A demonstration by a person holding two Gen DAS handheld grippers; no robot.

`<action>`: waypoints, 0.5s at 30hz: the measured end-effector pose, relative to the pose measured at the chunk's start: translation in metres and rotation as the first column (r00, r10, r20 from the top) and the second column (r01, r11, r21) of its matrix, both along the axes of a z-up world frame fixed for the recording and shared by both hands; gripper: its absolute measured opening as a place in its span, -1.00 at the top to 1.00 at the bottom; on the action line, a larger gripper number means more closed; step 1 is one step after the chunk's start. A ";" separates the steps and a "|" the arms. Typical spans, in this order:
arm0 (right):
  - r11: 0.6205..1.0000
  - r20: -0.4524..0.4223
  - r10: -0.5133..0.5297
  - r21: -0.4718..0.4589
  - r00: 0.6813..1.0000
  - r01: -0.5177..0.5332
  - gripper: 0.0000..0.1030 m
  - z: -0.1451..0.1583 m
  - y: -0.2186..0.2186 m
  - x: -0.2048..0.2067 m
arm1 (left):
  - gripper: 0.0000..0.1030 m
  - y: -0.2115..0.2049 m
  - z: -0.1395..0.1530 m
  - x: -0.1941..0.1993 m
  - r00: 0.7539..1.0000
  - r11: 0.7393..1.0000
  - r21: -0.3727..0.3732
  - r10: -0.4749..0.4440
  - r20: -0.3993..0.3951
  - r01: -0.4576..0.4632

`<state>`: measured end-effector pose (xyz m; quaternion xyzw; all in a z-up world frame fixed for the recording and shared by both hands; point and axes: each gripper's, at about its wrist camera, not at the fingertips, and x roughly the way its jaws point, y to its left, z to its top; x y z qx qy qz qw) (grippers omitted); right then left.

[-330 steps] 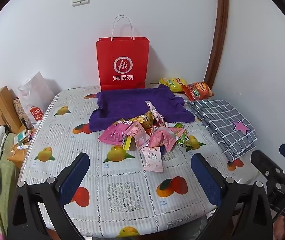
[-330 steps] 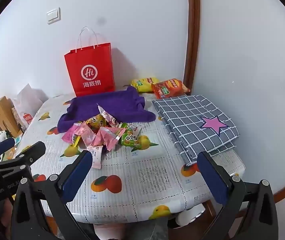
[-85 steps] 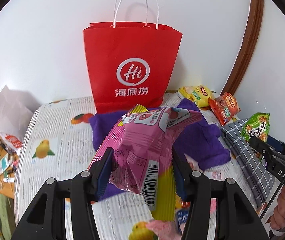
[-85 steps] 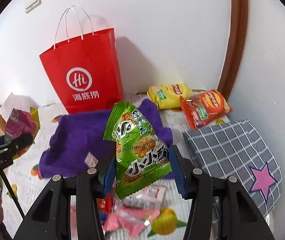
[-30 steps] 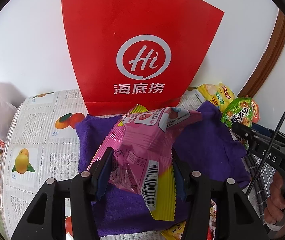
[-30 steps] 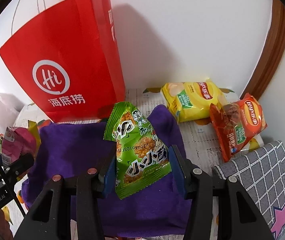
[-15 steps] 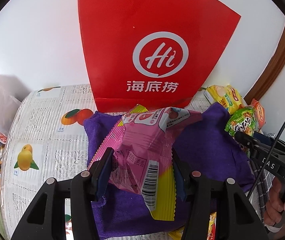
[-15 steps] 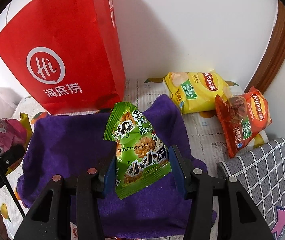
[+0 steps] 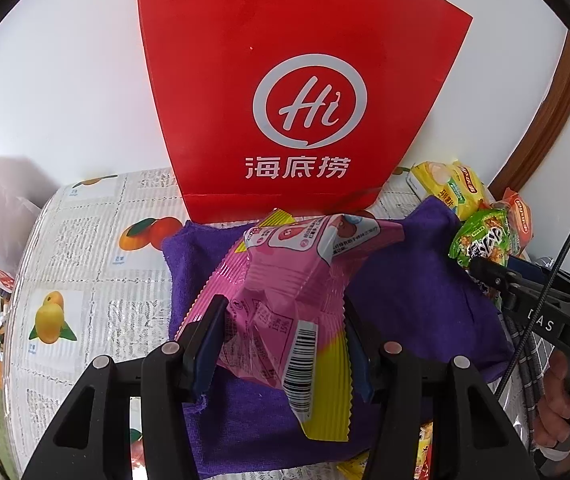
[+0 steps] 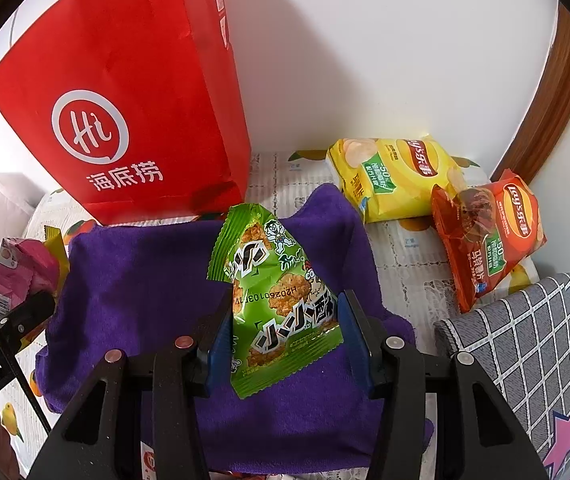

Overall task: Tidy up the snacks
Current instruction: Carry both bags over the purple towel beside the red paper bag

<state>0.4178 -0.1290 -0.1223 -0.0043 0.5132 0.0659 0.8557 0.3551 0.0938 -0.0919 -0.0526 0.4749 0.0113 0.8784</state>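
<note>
Both grippers have drifted right and closer since half a second ago. Left gripper [image 9: 281,340] clamps the pink snack packet [image 9: 297,280]; right gripper [image 10: 285,336] clamps the green snack packet [image 10: 277,300], both above the purple towel [image 10: 145,280]. Lower each until it touches cloth before letting go. Beyond, the red bag [image 9: 285,80] reads "Hi 海底捞"; the yellow chip bag [image 10: 397,176] and orange chip bag [image 10: 485,236] read "Lay's 乐事".

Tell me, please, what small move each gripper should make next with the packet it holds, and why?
Probably lower both onto the purple towel and open. The left gripper clamps the pink packet and the right gripper the green packet, both above the towel.
</note>
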 end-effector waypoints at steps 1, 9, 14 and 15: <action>1.000 0.000 0.001 0.000 1.000 -0.001 0.04 0.000 0.000 0.000 | 0.00 0.000 0.000 0.000 1.000 1.000 0.000 0.000 0.000 0.000; 1.000 -0.009 0.007 -0.005 1.000 -0.007 0.04 -0.002 0.002 0.000 | 0.00 -0.001 -0.002 0.000 1.000 1.000 0.006 -0.005 -0.003 0.005; 1.000 -0.021 0.009 -0.009 1.000 -0.010 0.04 -0.005 0.003 0.001 | 0.00 -0.001 -0.003 0.000 1.000 1.000 0.010 -0.004 -0.007 0.004; 1.000 -0.023 0.010 -0.009 1.000 -0.010 0.04 -0.005 0.004 0.000 | 0.00 -0.001 -0.004 0.000 1.000 1.000 0.011 -0.004 -0.008 0.004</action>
